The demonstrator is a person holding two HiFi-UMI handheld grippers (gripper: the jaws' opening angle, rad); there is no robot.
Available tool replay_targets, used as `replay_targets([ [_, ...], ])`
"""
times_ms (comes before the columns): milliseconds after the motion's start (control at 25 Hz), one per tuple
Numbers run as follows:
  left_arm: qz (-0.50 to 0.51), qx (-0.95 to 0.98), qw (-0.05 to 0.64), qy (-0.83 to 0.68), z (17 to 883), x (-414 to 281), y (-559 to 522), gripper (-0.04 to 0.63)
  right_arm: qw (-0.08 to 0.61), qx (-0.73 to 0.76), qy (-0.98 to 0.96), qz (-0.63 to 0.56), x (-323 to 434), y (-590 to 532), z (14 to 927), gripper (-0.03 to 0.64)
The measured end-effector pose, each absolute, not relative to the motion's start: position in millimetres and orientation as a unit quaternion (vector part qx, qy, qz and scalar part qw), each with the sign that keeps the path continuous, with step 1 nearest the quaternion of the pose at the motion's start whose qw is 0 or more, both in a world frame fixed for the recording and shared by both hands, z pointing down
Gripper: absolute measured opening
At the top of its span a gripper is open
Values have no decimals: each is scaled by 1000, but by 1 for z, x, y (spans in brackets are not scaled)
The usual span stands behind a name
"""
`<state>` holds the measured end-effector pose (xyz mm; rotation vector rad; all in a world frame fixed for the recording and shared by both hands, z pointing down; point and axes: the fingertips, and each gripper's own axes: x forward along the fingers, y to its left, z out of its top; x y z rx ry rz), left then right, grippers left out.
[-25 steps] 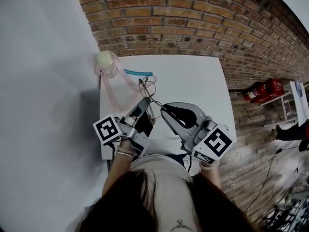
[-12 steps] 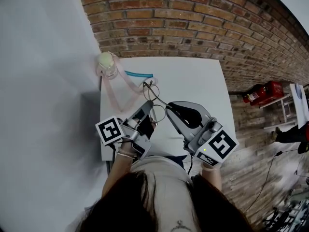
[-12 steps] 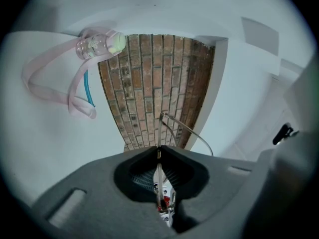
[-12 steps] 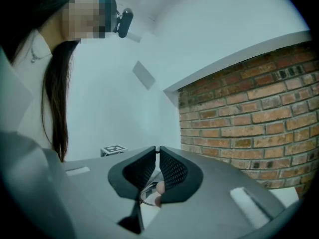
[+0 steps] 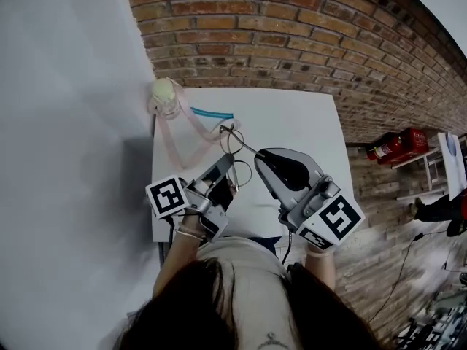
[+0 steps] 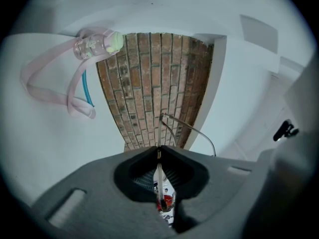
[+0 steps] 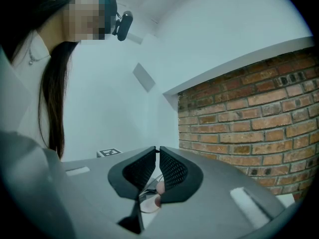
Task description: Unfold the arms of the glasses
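Thin wire-framed glasses (image 5: 235,152) hang just above the white table (image 5: 299,122), between both grippers. My left gripper (image 5: 223,168) is shut on the frame; in the left gripper view a thin wire (image 6: 158,158) runs between its closed jaws and one arm (image 6: 192,131) curves off to the right. My right gripper (image 5: 257,155) is shut on the tip of the other arm, which stretches from the frame to its jaws. In the right gripper view the jaws (image 7: 156,151) stand almost together, with a lens (image 7: 147,202) below them.
A clear bottle (image 5: 165,98) with a pale green cap stands at the table's far left corner, its pink strap (image 5: 175,141) looped across the table. A blue strip (image 5: 211,113) lies beside it. Brick wall lies beyond. Red extinguishers (image 5: 398,141) sit at right.
The glasses have turned and one arm has swung out from the frame toward my right gripper. Both grippers have shifted slightly to the right.
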<state>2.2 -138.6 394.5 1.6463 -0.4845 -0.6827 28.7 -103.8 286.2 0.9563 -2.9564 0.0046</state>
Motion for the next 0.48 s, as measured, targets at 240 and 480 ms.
replay_targets([
  [240,-292,714,602,-206,397,2,-140,25,16,312,-950,-6,27,-111,283,31],
  [480,-287,717,601,-208,396,2,-138,25,14,313,-950,-11,26,-114,276,31],
])
